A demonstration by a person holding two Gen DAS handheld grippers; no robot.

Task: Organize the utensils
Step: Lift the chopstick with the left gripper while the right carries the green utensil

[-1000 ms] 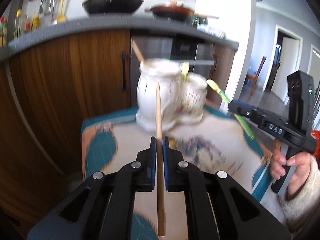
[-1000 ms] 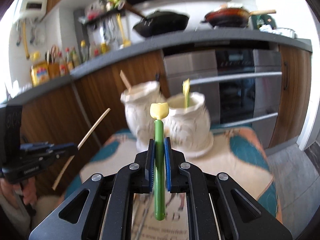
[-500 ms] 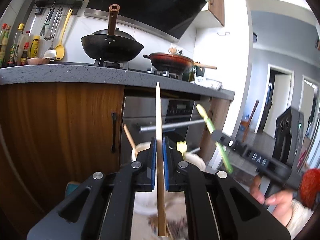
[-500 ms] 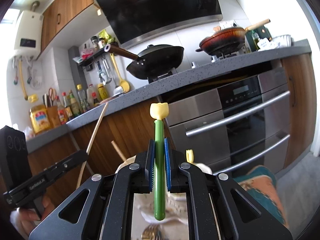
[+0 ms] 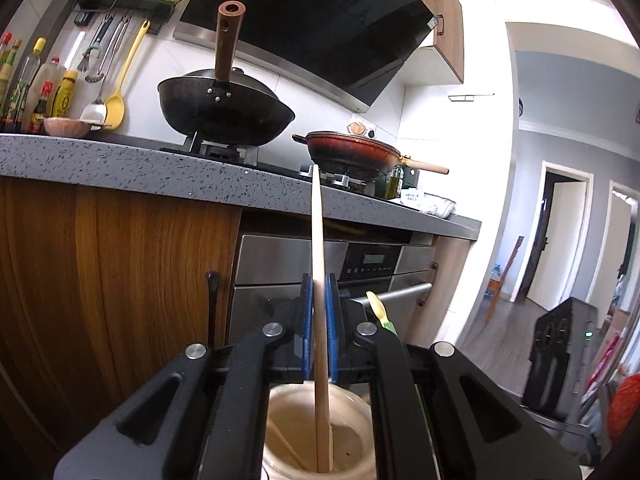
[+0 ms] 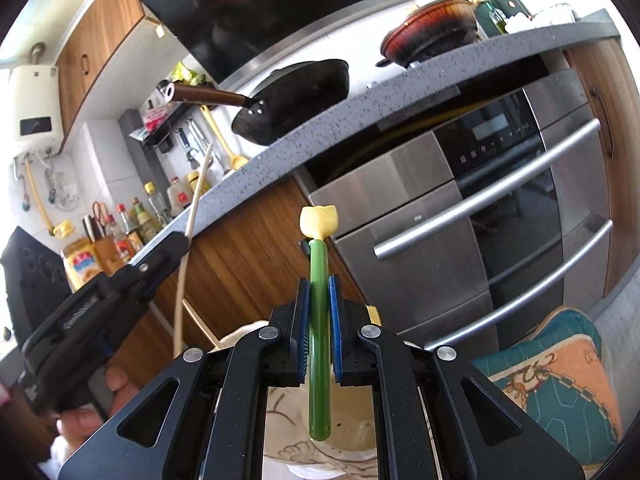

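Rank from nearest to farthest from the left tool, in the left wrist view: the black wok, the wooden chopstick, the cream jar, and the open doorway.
1. wooden chopstick: clamped in the left tool.
2. cream jar: just below the tool, its mouth under the chopstick's lower end.
3. black wok: up on the stove, left of centre.
4. open doorway: far right, beyond the kitchen.
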